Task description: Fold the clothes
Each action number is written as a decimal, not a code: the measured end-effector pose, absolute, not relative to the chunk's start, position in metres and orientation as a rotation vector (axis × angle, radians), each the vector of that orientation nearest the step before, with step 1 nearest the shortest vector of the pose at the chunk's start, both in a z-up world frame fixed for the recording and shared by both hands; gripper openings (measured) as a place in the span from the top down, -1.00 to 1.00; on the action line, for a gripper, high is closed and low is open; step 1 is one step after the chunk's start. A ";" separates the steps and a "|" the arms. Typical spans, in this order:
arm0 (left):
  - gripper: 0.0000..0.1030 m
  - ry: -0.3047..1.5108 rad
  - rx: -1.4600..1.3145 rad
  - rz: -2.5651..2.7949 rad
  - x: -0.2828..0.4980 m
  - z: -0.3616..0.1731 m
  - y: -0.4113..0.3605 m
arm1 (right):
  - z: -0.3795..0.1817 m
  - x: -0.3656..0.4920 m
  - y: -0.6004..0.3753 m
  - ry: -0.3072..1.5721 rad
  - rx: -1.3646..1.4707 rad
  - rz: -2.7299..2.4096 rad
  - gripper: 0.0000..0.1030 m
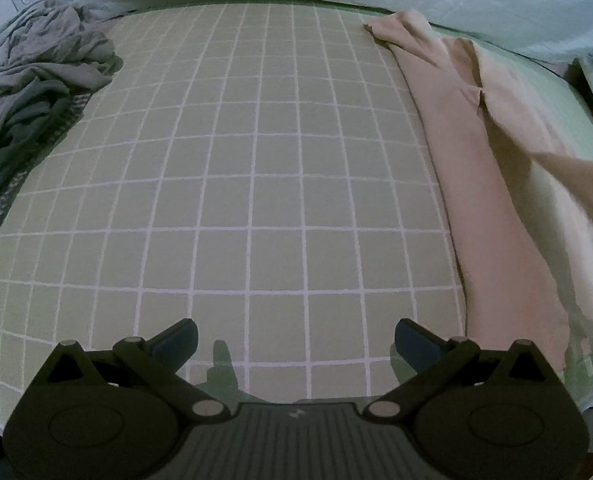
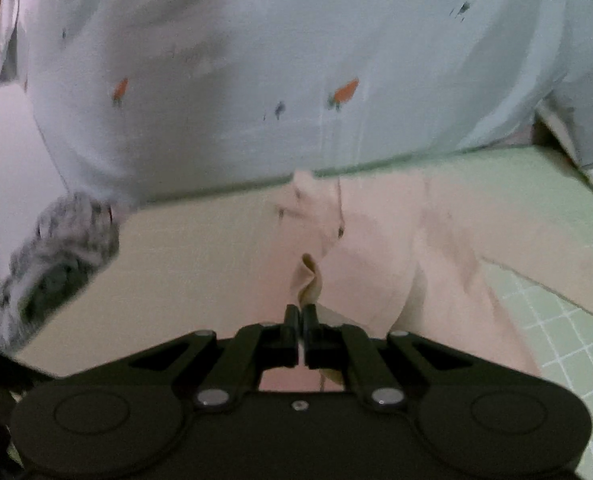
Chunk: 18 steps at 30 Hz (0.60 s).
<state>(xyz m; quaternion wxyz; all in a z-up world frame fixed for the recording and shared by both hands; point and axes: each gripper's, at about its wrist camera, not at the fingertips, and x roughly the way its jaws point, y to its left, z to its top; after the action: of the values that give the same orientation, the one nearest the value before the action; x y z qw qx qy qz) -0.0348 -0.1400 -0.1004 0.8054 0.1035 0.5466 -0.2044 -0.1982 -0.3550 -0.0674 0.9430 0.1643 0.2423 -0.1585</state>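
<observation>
In the left wrist view, a crumpled grey clothes heap lies at the upper left of the frame on the green gridded mat; the left claw hovers at bottom centre with its fingers spread wide and nothing between them, while the beige garment stretches lengthwise down the right side of the mat. In the right wrist view, the right claw sits at bottom centre, pressed together and pinching a raised fold of the beige garment, with pale carrot-print bedding filling the upper frame.
</observation>
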 end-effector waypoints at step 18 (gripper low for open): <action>-1.00 1.181 0.256 -0.450 -0.039 -0.103 -0.131 | -0.093 -0.213 -0.337 0.571 0.459 -0.302 0.95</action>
<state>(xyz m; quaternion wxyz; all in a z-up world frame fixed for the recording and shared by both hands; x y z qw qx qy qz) -0.0392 -0.1315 -0.1026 0.7993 0.1194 0.5503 -0.2095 -0.2132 -0.3367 -0.0929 0.9225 0.2237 0.2782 -0.1470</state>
